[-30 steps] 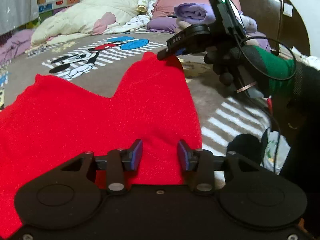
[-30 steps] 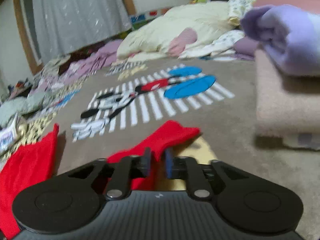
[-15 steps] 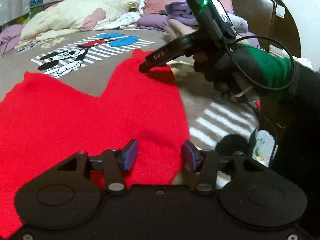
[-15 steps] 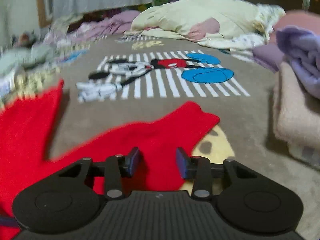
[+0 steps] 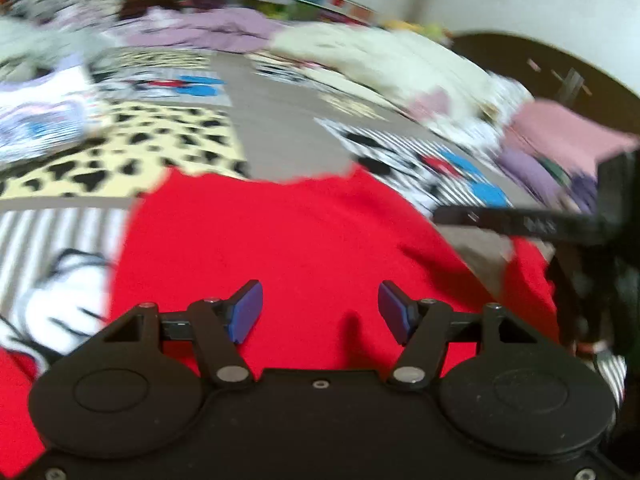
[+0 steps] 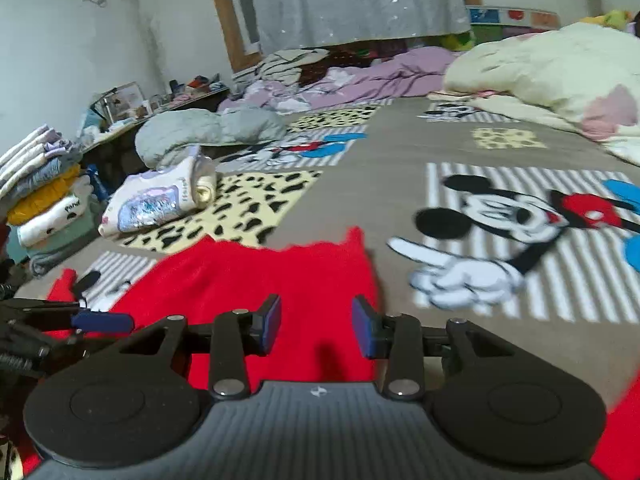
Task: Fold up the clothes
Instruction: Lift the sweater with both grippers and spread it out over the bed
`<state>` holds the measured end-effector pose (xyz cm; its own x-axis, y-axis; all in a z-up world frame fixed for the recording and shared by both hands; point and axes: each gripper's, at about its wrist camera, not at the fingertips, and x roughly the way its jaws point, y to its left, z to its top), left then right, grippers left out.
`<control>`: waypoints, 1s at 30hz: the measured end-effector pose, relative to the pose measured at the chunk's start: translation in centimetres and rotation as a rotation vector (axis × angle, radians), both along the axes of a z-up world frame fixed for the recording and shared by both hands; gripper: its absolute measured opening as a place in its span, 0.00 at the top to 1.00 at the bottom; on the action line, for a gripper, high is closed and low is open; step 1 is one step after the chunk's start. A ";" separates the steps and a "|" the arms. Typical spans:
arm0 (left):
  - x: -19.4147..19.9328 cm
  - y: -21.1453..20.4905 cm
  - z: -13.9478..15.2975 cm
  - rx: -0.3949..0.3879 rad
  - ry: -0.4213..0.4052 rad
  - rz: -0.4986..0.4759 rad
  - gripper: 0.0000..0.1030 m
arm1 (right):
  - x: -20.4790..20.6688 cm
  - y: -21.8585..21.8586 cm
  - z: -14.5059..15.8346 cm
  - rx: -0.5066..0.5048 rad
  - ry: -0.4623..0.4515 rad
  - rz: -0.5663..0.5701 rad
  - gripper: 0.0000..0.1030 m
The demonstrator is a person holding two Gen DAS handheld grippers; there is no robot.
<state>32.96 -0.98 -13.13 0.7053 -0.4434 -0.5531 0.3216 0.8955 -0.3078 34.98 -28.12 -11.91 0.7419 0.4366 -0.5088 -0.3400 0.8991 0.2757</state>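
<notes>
A red knit garment (image 5: 280,240) lies spread flat on the cartoon-print bed cover (image 5: 276,136). My left gripper (image 5: 320,312) hovers open over the garment's body, nothing between its blue pads. In the right wrist view the same red garment (image 6: 280,276) lies ahead, its far hem ragged against the cover. My right gripper (image 6: 316,324) is open above the red cloth, holding nothing. The right gripper's black fingers (image 5: 520,222) show at the right of the blurred left wrist view; the left gripper's blue pad (image 6: 102,321) shows at the left of the right wrist view.
A folded white printed garment (image 6: 156,200) lies on the leopard patch. A stack of folded clothes (image 6: 44,184) stands far left. A grey bundle (image 6: 208,132), purple bedding (image 6: 380,76) and a cream duvet (image 6: 540,64) line the far side. Pink and purple pillows (image 5: 560,140) lie right.
Both grippers have swung left, now facing the garment's body and far hem. The right gripper, earlier nearly shut at a red sleeve tip, has opened. The left view is motion-blurred.
</notes>
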 end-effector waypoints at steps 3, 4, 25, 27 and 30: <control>2.1 2.6 -0.2 -0.076 0.020 0.066 0.39 | 2.3 0.4 -0.6 0.040 0.022 0.011 0.61; 2.8 3.4 -0.5 -0.114 0.040 0.084 0.39 | 3.0 0.2 -1.2 0.056 0.040 0.007 0.62; 5.0 9.5 -1.4 -0.449 0.193 0.107 0.19 | 6.3 -3.8 -4.6 0.070 0.207 -0.119 0.77; 4.8 8.6 -1.4 -0.363 0.199 0.110 0.19 | 5.5 -3.7 -3.7 0.044 0.193 -0.131 0.74; 3.5 7.4 -0.1 -0.258 0.153 0.090 0.19 | 3.0 -4.2 -1.8 0.073 0.140 -0.108 0.72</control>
